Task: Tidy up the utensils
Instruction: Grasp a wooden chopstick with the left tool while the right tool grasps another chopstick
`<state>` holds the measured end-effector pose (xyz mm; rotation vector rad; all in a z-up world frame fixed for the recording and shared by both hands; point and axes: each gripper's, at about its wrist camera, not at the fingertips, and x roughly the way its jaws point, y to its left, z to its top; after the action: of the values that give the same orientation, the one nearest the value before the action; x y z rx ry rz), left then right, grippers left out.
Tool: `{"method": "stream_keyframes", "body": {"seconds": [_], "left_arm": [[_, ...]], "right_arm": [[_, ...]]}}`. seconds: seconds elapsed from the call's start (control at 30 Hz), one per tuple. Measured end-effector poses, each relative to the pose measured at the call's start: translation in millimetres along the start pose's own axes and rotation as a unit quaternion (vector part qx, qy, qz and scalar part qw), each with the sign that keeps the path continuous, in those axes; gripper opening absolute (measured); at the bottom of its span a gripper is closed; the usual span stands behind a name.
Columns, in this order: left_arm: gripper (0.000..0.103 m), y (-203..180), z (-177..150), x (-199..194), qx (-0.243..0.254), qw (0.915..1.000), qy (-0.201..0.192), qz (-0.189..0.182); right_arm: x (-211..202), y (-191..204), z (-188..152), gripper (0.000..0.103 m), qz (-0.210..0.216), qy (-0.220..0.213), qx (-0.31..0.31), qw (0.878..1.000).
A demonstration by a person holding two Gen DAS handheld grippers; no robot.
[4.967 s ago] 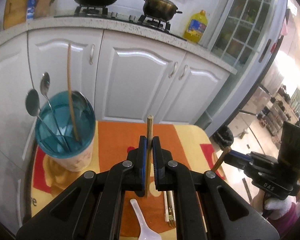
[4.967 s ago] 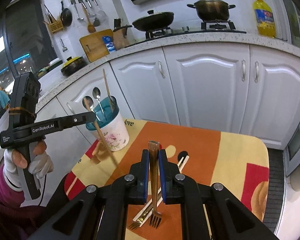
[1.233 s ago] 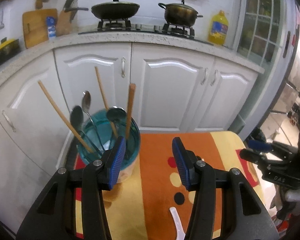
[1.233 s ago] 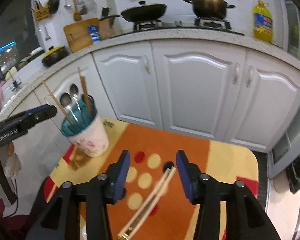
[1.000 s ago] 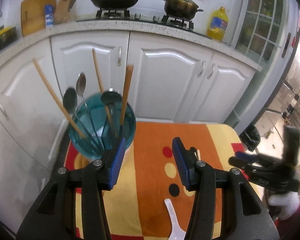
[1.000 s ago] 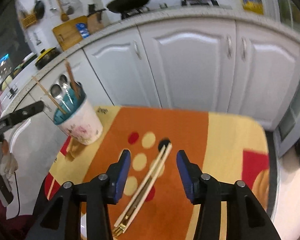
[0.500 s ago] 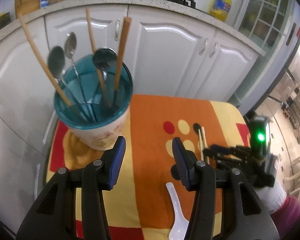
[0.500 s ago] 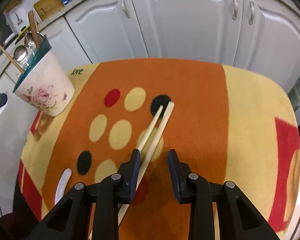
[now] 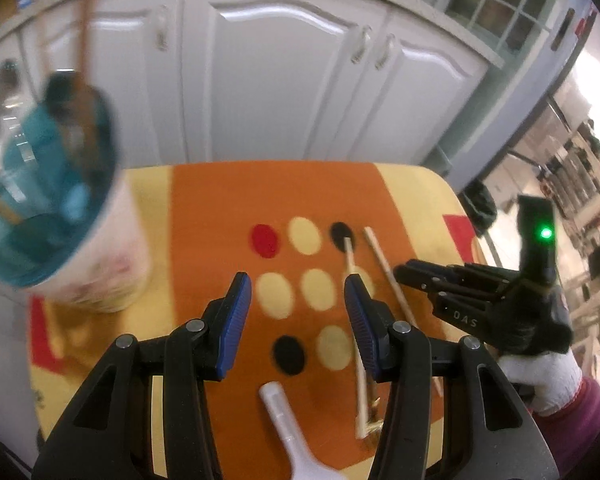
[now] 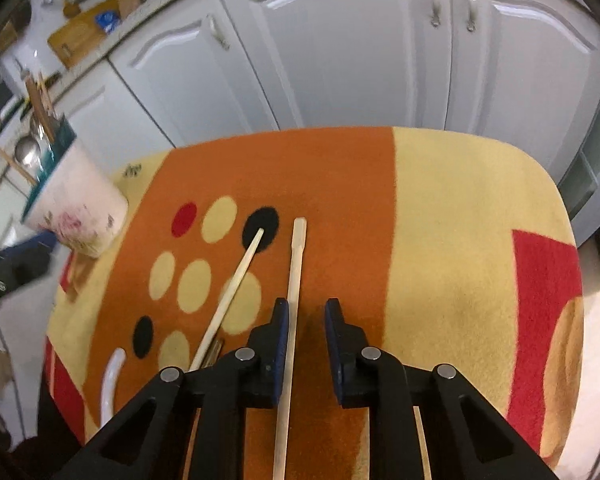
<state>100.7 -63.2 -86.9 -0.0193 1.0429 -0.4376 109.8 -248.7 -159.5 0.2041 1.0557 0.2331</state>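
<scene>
2 pale chopsticks are lying on the orange band of the patterned cloth (image 10: pixel 440 200) covering the desk. The flat-ended chopstick (image 10: pixel 293 280) is running straight between the pads of the right claw (image 10: pixel 306 314), lying against its left pad and apart from the right one; the jaws are closing around it and are not yet pinching it. The round-tipped chopstick (image 10: pixel 236 288) is lying just beside it, angled away, its tip on a black dot. In the left wrist view this one (image 9: pixel 350 256) is passing behind the right finger of the left claw (image 9: pixel 298 290), whose jaws are standing wide with nothing between them. A white plastic spoon (image 9: pixel 288 428) is lying near the cloth's close edge, below the left claw. The floral cup (image 10: pixel 76 208) with a teal inside is standing at the left of the cloth, holding spoons and wooden sticks, blurred. A white-gloved hand (image 9: pixel 540 376) is gripping the right claw's handle. White cabinet doors (image 10: pixel 340 48) are standing behind the desk.
</scene>
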Motion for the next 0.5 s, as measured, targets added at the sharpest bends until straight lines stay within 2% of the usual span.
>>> {"method": "stream_keyframes", "body": {"seconds": [0.13, 0.37, 0.5], "left_arm": [[0.048, -19, 9, 29, 0.020, 0.9992, 0.029, -0.018], [0.047, -44, 14, 75, 0.046, 0.9956, 0.078, -0.026], [0.022, -47, 15, 94, 0.050, 0.9943, 0.091, -0.023]], "right_arm": [[-9, -3, 5, 0.017, 0.010, -0.009, 0.002, 1.000], [-16, -4, 1, 0.017, 0.022, -0.011, 0.003, 1.000], [-12, -4, 5, 0.017, 0.024, -0.008, 0.000, 1.000]]}}
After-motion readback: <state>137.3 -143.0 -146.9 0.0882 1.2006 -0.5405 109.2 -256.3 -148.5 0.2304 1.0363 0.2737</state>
